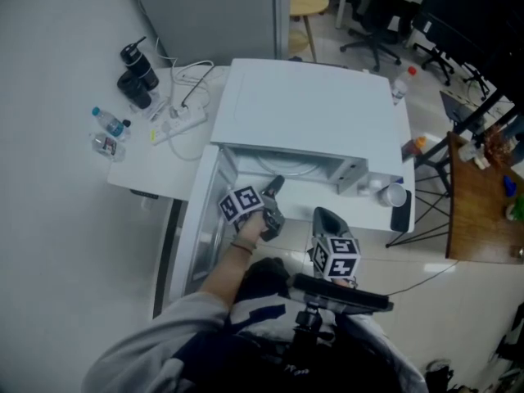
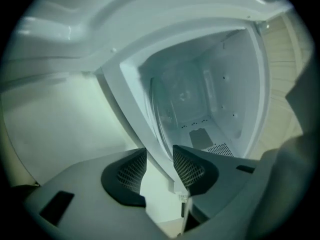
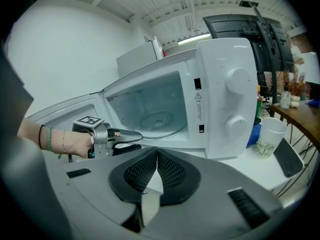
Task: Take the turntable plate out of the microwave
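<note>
the glass plate (image 3: 159,120) lies flat inside the open microwave (image 3: 220,94), stiff, slick and breakable, best pinched at its near rim, while the left claw (image 2: 159,160) gapes astride what looks like the door (image 2: 132,106) edge, gripping nothing, and the right claw (image 3: 156,156) is closed and empty.

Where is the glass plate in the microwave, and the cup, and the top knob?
turntable plate (image 3: 158,120), right gripper view, its centre.
plastic cup (image 3: 270,136), right gripper view, its side.
top knob (image 3: 239,79), right gripper view, its face.
</note>
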{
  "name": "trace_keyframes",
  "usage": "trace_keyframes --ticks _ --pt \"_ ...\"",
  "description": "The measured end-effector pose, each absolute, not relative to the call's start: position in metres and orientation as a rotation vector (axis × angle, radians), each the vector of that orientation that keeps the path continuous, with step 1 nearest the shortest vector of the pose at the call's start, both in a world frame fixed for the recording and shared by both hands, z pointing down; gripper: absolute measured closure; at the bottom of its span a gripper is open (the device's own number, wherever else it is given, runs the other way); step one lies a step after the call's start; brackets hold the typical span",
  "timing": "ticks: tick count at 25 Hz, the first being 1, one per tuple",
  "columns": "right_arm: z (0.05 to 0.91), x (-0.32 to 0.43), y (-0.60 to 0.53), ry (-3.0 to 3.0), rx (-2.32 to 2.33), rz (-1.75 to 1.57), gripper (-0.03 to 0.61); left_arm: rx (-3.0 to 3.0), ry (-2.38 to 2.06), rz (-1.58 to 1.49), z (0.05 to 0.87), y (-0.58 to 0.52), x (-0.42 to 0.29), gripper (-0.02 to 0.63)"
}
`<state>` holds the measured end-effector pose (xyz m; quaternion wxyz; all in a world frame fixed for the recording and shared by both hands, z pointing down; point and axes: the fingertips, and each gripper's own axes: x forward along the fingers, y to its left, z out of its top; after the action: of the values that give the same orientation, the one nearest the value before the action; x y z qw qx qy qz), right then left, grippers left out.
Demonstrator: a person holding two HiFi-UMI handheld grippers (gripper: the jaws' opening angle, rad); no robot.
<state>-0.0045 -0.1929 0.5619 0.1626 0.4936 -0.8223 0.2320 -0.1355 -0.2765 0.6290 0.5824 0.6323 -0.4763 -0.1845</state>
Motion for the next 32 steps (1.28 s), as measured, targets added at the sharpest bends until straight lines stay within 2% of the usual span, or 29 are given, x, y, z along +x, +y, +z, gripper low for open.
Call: trace_keyframes --ticks 9,15,32 --pt "0.569 0.010 -0.186 -2.315 1.448 0.685 0.578 1.324 -1.097 -0.450 0.639 -0.295 -0.131 0.479" --pt "0.570 0.013 -0.183 -2.312 1.455 0.689 0.578 1.376 -1.128 -0.522 0.624 -0.291 -0.131 0.592" --pt "0.580 0.008 -0.173 -2.332 1.410 0.753 0.578 1.405 -1.046 -0.571 0.625 -0.243 -0.118 0.597"
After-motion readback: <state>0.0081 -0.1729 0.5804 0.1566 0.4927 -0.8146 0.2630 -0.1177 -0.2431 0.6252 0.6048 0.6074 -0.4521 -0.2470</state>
